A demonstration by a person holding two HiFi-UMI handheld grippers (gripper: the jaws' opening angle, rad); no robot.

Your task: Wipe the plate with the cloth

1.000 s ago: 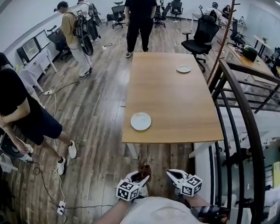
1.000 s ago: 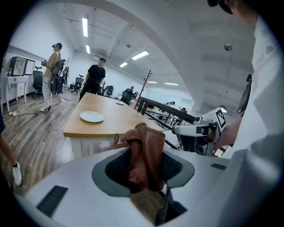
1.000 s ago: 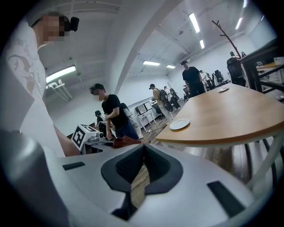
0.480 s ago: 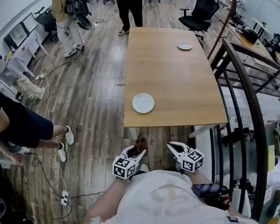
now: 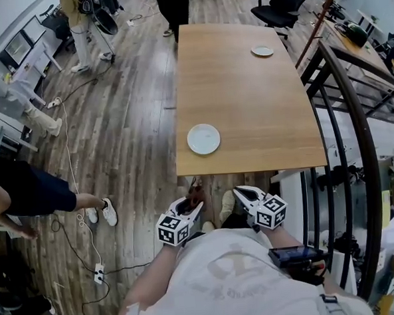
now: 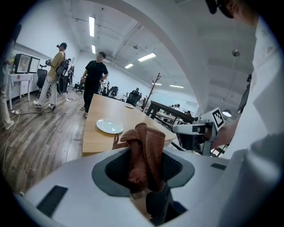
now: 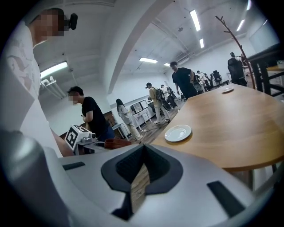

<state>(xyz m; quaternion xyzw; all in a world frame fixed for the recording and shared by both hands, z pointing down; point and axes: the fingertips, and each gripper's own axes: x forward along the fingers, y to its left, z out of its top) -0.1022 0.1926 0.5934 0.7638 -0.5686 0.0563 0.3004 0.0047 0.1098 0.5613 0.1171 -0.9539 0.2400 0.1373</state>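
Plate [image 5: 203, 138], white and round, lies on the wooden table [image 5: 246, 84] close to the near edge and towards the table's left side, with nothing on it. Off the table, just short of that near edge, a rust-brown cloth [image 6: 144, 153] stands bunched upright in the left gripper [image 5: 194, 205]. The jaws are clamped on its lower part, and the folds rise above them. From the left gripper view the plate sits straight beyond the cloth, well apart from it.

The right gripper [image 5: 242, 196] hovers off the table's near edge too, beside the left one. Its jaws are drawn together with nothing between them, and only a sliver of plank floor shows through the slit. Both grippers are held low in front of the person's white shirt [image 5: 231, 278].

A second, smaller plate [image 5: 262, 50] rests near the table's far right corner. Right of the table runs a dark metal railing [image 5: 340, 105], and a black office chair [image 5: 281, 12] stands past the far right corner. Left of the table, on the wood floor [image 5: 128, 124], several people stand or bend, and a white cable [image 5: 71, 161] trails there.
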